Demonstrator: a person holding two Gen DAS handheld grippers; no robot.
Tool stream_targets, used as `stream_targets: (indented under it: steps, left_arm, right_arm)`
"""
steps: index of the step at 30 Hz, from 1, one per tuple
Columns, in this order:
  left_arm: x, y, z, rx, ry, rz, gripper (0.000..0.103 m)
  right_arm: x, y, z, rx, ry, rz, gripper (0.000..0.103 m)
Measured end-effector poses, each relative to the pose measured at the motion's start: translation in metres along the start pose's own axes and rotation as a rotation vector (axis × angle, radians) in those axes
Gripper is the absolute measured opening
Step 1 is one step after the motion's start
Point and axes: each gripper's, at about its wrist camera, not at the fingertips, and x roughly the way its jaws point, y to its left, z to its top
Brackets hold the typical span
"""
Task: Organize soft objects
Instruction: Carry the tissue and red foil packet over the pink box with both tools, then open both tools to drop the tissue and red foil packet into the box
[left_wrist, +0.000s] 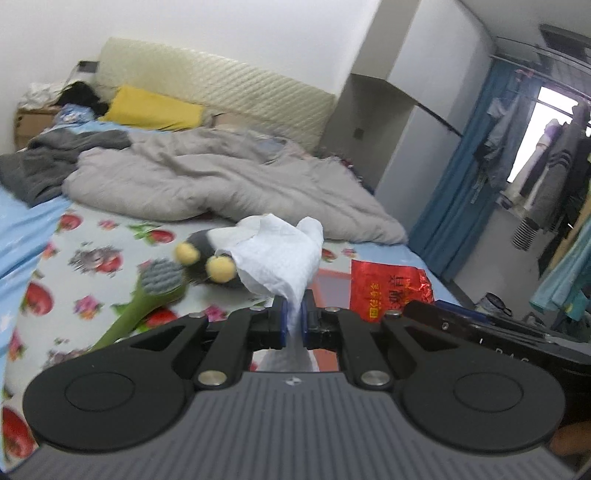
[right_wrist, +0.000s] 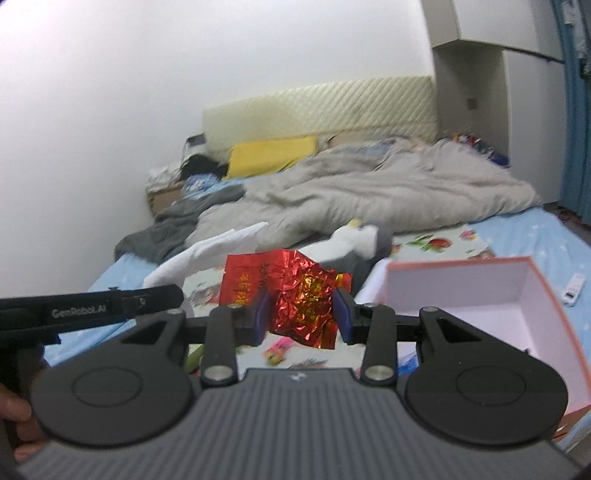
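Note:
My left gripper (left_wrist: 294, 319) is shut on a white paper towel (left_wrist: 280, 254) and holds it up above the bed. Behind the towel lies a grey plush toy with yellow feet (left_wrist: 207, 258). My right gripper (right_wrist: 302, 314) is shut on a crumpled red foil bag (right_wrist: 295, 295), held over the bed left of an open pink box (right_wrist: 480, 295). The red bag also shows in the left wrist view (left_wrist: 388, 291). The towel also shows in the right wrist view (right_wrist: 207, 251), with the left gripper's black body at the left.
A green brush with a grey head (left_wrist: 147, 295) lies on the fruit-print sheet (left_wrist: 92, 258). A rumpled grey duvet (left_wrist: 221, 184), a yellow pillow (left_wrist: 151, 109) and dark clothes lie further back. A white remote (right_wrist: 573, 288) lies right of the box. Blue curtains and hanging clothes are at the right.

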Motion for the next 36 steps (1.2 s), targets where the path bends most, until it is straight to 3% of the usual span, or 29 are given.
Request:
stream_targets:
  steps: [6, 12, 19, 28, 36]
  left_arm:
    - [0.048, -0.044, 0.014, 0.060, 0.046, -0.061, 0.009]
    - [0.118, -0.087, 0.014, 0.111, 0.150, -0.118, 0.009]
    - [0.210, -0.121, -0.006, 0.169, 0.310, -0.169, 0.009]
    - [0.301, -0.127, -0.041, 0.191, 0.479, -0.181, 0.009]
    - [0.325, -0.123, -0.054, 0.202, 0.527, -0.182, 0.009]
  right_arm:
    - [-0.006, -0.039, 0.012, 0.038, -0.050, -0.084, 0.040]
    - [0.005, -0.089, 0.012, 0.094, -0.010, -0.227, 0.040]
    - [0.031, -0.150, -0.007, 0.175, 0.082, -0.326, 0.040]
    - [0.075, -0.200, -0.043, 0.257, 0.232, -0.390, 0.041]
    - [0.098, -0.220, -0.061, 0.309, 0.288, -0.398, 0.040]
